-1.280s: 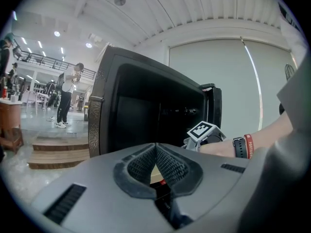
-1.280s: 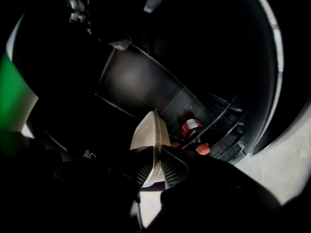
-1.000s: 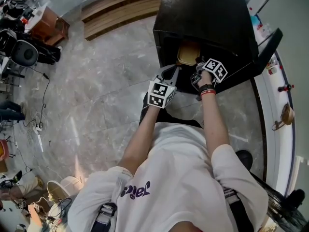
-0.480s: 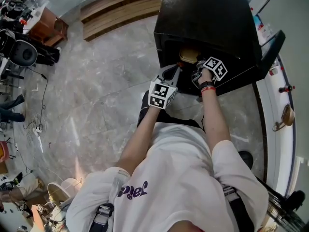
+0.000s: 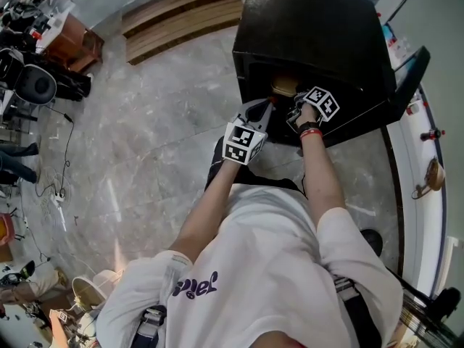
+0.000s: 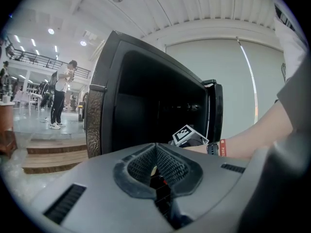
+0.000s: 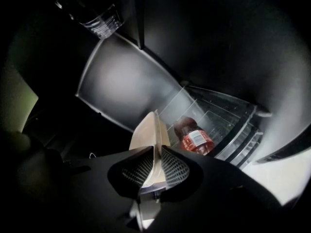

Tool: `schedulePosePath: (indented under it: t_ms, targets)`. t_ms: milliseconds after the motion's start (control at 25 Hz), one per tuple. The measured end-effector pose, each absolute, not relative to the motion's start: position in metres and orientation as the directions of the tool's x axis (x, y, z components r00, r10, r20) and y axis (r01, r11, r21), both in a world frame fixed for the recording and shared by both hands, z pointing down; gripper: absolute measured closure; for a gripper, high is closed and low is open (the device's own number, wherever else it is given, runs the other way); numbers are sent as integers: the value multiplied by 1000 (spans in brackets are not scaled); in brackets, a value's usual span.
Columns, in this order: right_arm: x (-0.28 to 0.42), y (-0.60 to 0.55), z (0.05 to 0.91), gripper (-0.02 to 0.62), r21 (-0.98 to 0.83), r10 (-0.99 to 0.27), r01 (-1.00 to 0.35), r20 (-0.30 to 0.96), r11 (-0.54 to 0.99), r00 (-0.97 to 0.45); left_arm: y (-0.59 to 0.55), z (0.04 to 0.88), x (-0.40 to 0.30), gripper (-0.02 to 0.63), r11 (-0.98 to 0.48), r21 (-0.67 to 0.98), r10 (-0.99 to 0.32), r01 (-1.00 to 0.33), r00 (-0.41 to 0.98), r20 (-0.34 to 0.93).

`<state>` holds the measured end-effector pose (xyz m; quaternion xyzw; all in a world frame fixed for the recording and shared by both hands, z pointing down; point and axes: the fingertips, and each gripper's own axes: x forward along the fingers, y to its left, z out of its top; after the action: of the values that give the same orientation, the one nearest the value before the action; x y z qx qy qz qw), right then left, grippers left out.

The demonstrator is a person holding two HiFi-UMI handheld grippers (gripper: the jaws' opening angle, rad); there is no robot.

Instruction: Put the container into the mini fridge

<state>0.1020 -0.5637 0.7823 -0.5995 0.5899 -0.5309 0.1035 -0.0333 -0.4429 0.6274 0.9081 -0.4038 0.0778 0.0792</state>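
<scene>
**Container held at the mouth of the mini fridge**

The beige container (image 7: 149, 129) is gripped by its thin rim between the pads of the right claw (image 7: 156, 152), which is clenched on it. In the right gripper view it is seen edge-on inside the dark cavity, in front of a pale inner panel. From the head view only a small beige part of the container (image 5: 283, 86) shows, just inside the open front of the mini fridge (image 5: 312, 27), with the right claw (image 5: 296, 113) reaching in beneath it.

Just to the right of the container, a bottle (image 7: 195, 137) with a red label is seen lying in a clear rack (image 7: 233, 125). The fridge door (image 5: 410, 69) stands swung open at the right.

The left claw (image 5: 261, 112) is held to the left of the right one, near the front of the fridge but outside it. In its own view the jaws of the left claw (image 6: 156, 150) are pressed together with nothing between them, and the black cabinet (image 6: 97, 115) fills the scene ahead.

The fridge stands on a pale marble floor (image 5: 145, 143). Wooden steps (image 5: 181, 13) lie at the far left, and a person (image 6: 60, 93) is seen standing far off.
</scene>
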Motion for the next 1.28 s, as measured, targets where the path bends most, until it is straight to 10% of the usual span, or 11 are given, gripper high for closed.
schedulePosePath:
  t_ms: [1280]
  targets:
    - [102,-443,672,454,-592,-801,-805,503,-45,-325,-374,549,-23,585,-586,161,-752,-794,607,255]
